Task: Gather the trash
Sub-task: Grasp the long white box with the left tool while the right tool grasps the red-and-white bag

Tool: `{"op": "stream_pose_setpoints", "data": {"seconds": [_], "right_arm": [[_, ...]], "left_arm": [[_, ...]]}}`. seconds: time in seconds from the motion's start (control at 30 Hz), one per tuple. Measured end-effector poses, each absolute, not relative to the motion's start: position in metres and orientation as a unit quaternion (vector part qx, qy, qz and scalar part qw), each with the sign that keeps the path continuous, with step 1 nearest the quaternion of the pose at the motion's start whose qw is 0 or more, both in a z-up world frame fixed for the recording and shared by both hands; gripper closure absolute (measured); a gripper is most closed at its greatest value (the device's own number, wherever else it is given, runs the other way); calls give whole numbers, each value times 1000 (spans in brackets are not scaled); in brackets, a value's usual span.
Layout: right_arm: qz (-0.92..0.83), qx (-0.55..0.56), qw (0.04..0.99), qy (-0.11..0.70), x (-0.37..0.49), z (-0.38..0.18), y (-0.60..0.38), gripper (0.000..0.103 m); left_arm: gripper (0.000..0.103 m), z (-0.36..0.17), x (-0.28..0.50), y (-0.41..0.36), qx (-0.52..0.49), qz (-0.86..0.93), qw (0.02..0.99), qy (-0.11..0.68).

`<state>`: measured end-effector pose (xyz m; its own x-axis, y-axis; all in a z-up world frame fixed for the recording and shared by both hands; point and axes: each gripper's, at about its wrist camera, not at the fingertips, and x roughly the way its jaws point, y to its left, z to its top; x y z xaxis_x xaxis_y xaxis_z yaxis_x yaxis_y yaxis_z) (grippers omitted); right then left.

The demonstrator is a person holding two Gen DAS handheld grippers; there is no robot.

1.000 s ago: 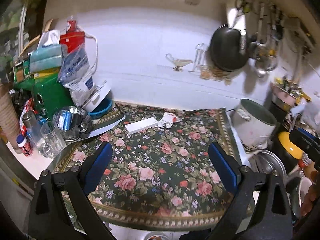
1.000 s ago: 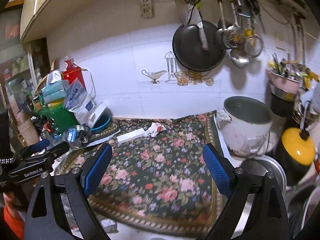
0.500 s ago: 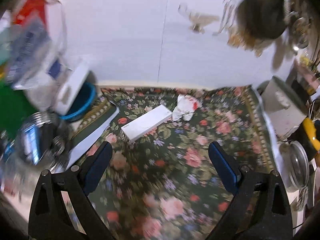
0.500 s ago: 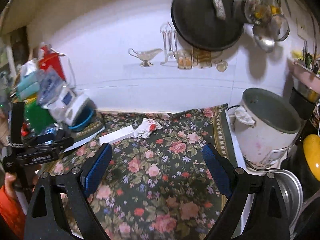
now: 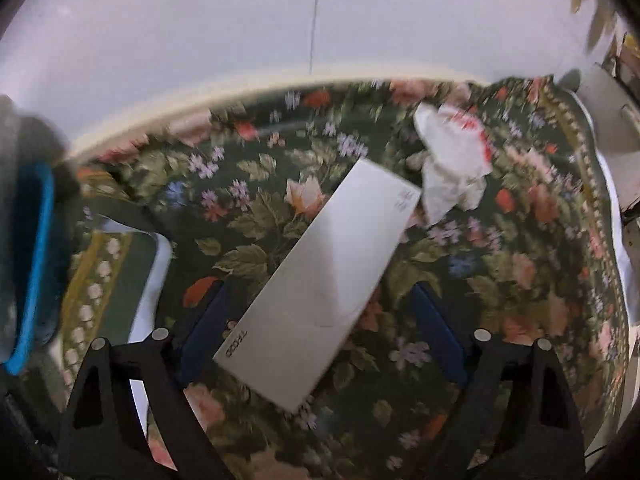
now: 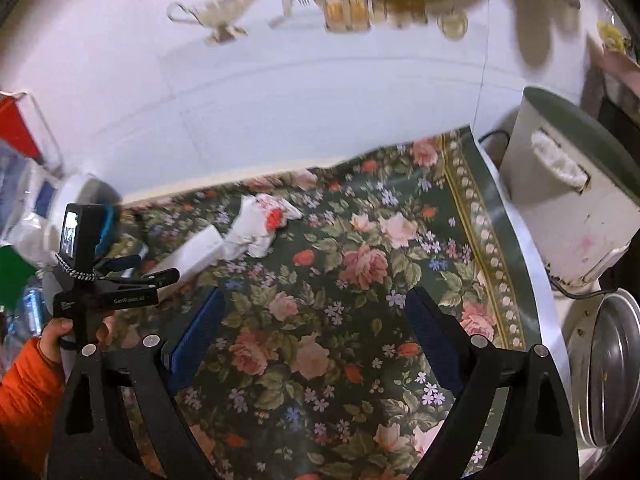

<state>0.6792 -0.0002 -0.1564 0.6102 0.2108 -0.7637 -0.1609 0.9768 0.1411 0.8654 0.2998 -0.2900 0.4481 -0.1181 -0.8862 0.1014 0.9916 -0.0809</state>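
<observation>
1. My left gripper [image 5: 320, 324] is over the white box [image 5: 320, 280]; its jaws are closing, the box lies between them, not yet pressed.
2. My right gripper [image 6: 312, 328] stands wide, empty, over the floral cloth [image 6: 360, 264].
3. The crumpled tissue [image 6: 260, 224] lies just beside the box's far end.

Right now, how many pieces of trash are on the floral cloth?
2: a white box between the left gripper's closing jaws, and a crumpled wrapper touching its far end. More may be hidden.
</observation>
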Motion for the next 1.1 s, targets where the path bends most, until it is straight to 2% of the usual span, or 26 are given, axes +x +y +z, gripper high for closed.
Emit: {"op": "stream_pose_setpoints", "data": {"seconds": [0.07, 0.2, 0.27, 0.47, 0.6, 0.93, 1.03, 1.1], "right_arm": [[97, 28, 893, 438, 687, -161, 1, 13], [103, 27, 887, 449, 703, -170, 6, 13], [109, 23, 885, 453, 711, -173, 10, 13], [140, 20, 883, 448, 740, -185, 35, 15], [160, 30, 875, 457, 766, -202, 57, 22], [154, 92, 844, 506, 832, -259, 91, 30], [147, 106, 832, 525, 843, -274, 95, 39], [163, 132, 819, 534, 847, -283, 96, 51]], "left_arm": [[22, -298, 864, 299, -8, -72, 847, 526], [30, -302, 849, 289, 7, -76, 855, 513], [43, -302, 842, 284, 8, -75, 860, 505], [53, -303, 826, 274, -3, -60, 871, 488], [53, -295, 816, 277, -16, -37, 878, 478], [53, -244, 796, 310, -61, 8, 908, 415], [53, -231, 788, 316, -70, 9, 913, 401], [53, -224, 783, 315, -77, 10, 916, 394]]}}
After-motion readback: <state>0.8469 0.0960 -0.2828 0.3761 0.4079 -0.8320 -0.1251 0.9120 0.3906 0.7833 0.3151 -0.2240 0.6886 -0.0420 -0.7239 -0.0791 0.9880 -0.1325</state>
